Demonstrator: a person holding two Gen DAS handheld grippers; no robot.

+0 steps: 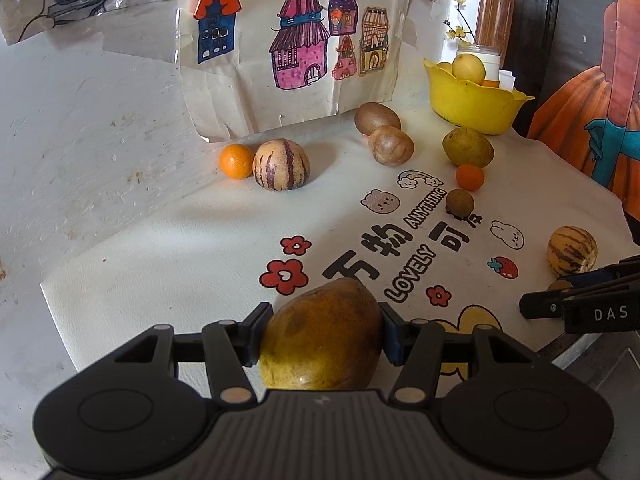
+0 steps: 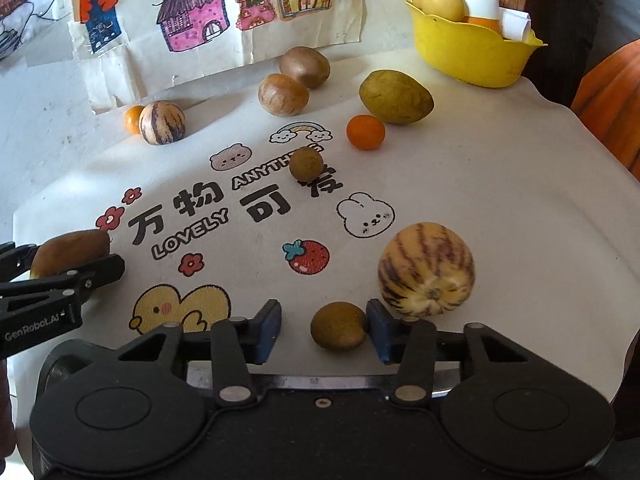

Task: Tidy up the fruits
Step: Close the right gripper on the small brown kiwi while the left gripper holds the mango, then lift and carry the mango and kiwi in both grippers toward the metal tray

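My left gripper (image 1: 322, 334) is shut on a large yellow-brown mango-like fruit (image 1: 320, 336), low over the printed white mat (image 1: 180, 248); the right wrist view shows it at the left (image 2: 70, 250). My right gripper (image 2: 324, 330) is open, its jaws around a small brown round fruit (image 2: 339, 326) that rests on the mat next to the right pad. A striped melon (image 2: 426, 269) lies just beyond that pad. A yellow bowl (image 2: 472, 54) with a yellow fruit (image 2: 442, 2) stands at the far right corner.
Loose on the mat: a green-brown mango (image 2: 395, 97), a small orange (image 2: 365, 132), a small brown ball (image 2: 306, 164), two brown fruits (image 2: 283, 94), another striped melon (image 2: 162, 123) beside a small orange (image 2: 134, 119). A drawing of houses (image 2: 200, 12) leans against the back wall.
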